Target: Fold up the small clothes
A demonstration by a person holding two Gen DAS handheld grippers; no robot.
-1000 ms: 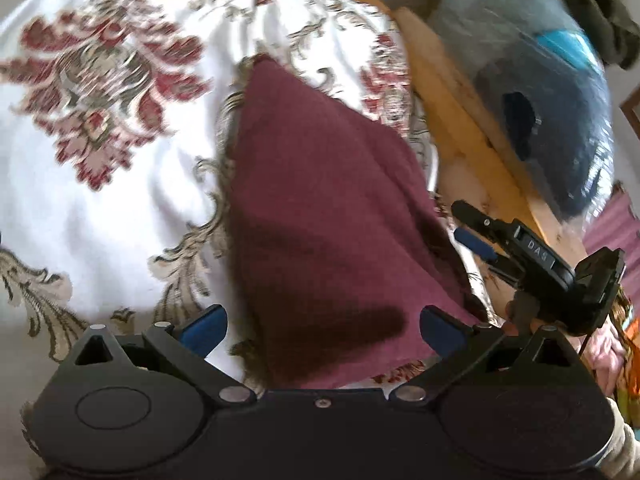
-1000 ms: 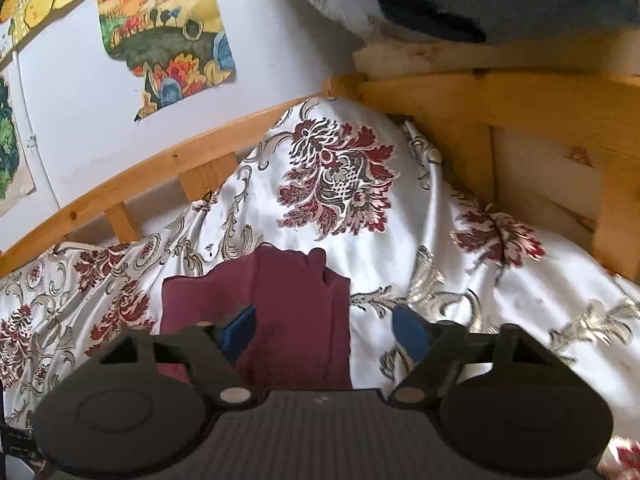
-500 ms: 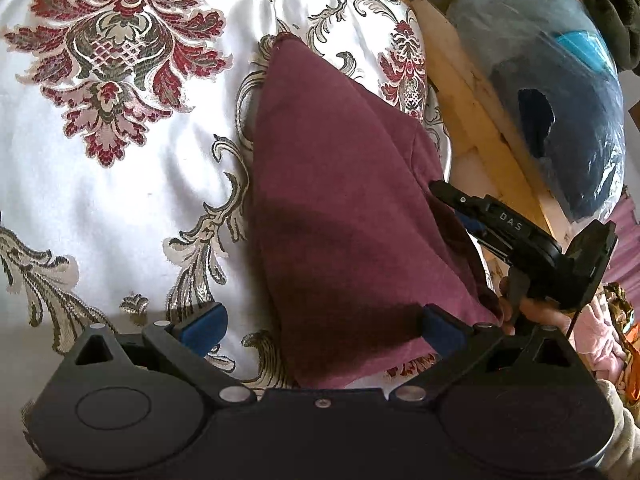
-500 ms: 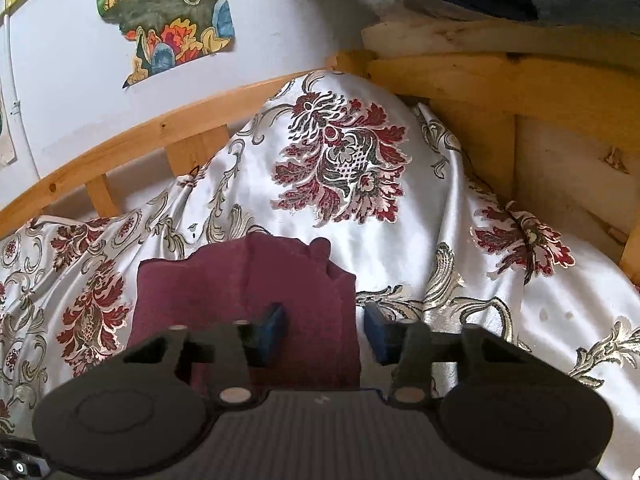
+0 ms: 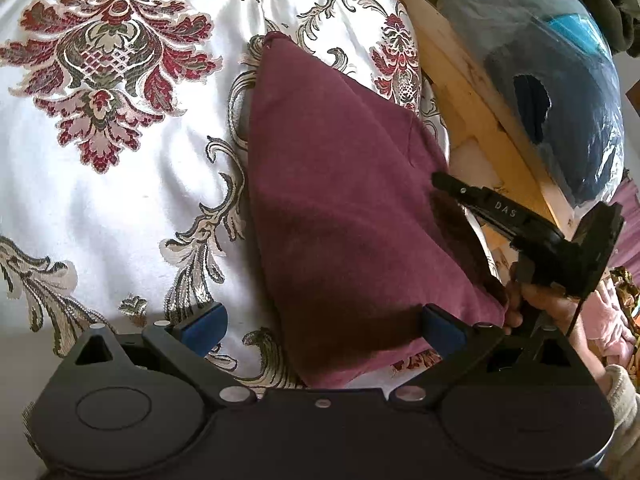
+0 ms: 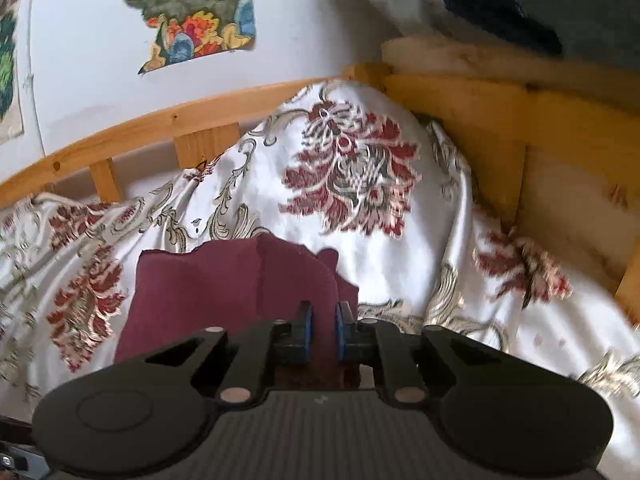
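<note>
Two views split the scene. From the left wrist, the maroon cloth (image 5: pixel 344 208) lies on the floral bedspread (image 5: pixel 120 184), its long axis running away from the camera and narrowing to a far corner. The left gripper (image 5: pixel 320 320) hangs wide open, its near hem lying between the blue pads (image 5: pixel 204 320) without touching either. Only this view shows the right gripper (image 5: pixel 500 210) from outside, at the cloth's right edge, and a plastic-wrapped bundle (image 5: pixel 560 92).

From the right wrist, the right gripper (image 6: pixel 322 332) pinches the cloth's (image 6: pixel 224 288) near edge, pads nearly together. Only here appear the wooden bed rail (image 6: pixel 160 128) and a wall painting (image 6: pixel 192 12).
</note>
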